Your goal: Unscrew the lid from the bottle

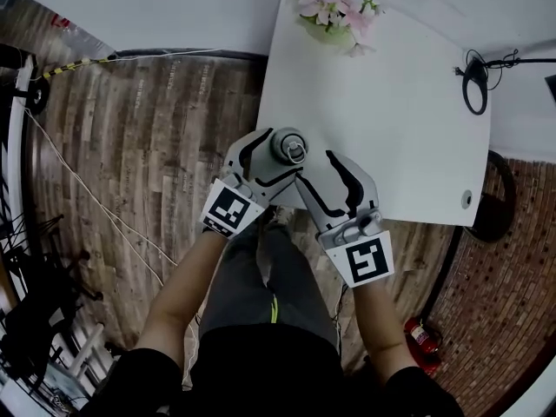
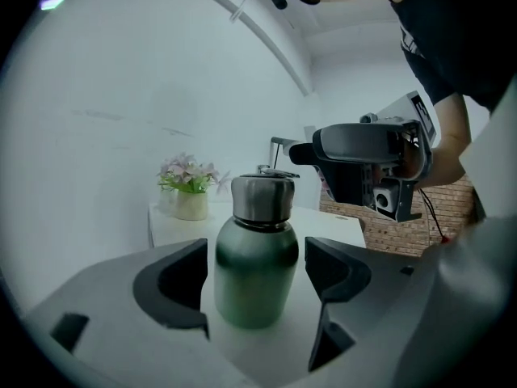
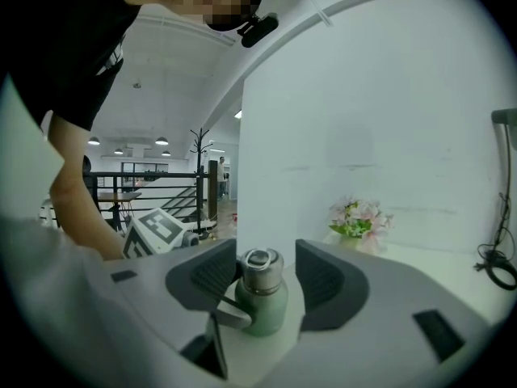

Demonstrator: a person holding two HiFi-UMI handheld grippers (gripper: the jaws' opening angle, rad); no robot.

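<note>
A small green metal bottle (image 2: 254, 269) with a steel lid (image 2: 262, 198) stands upright near the front left corner of the white table (image 1: 391, 102). In the head view I look down on the lid (image 1: 289, 146). My left gripper (image 2: 254, 277) is open around the bottle's body, with a gap on each side. My right gripper (image 3: 258, 281) straddles the lid (image 3: 260, 269) from the other side, also open; its left pad is close to the lid and its right pad stands off. Both grippers, the left (image 1: 271, 159) and the right (image 1: 314, 168), meet at the bottle.
A pot of pink flowers (image 1: 334, 3) stands at the table's far edge. A black cable loop (image 1: 475, 81) lies at the right side. The table's front edge runs just under the grippers, with wooden floor (image 1: 148, 146) to the left and a red fire extinguisher (image 1: 423, 337) below.
</note>
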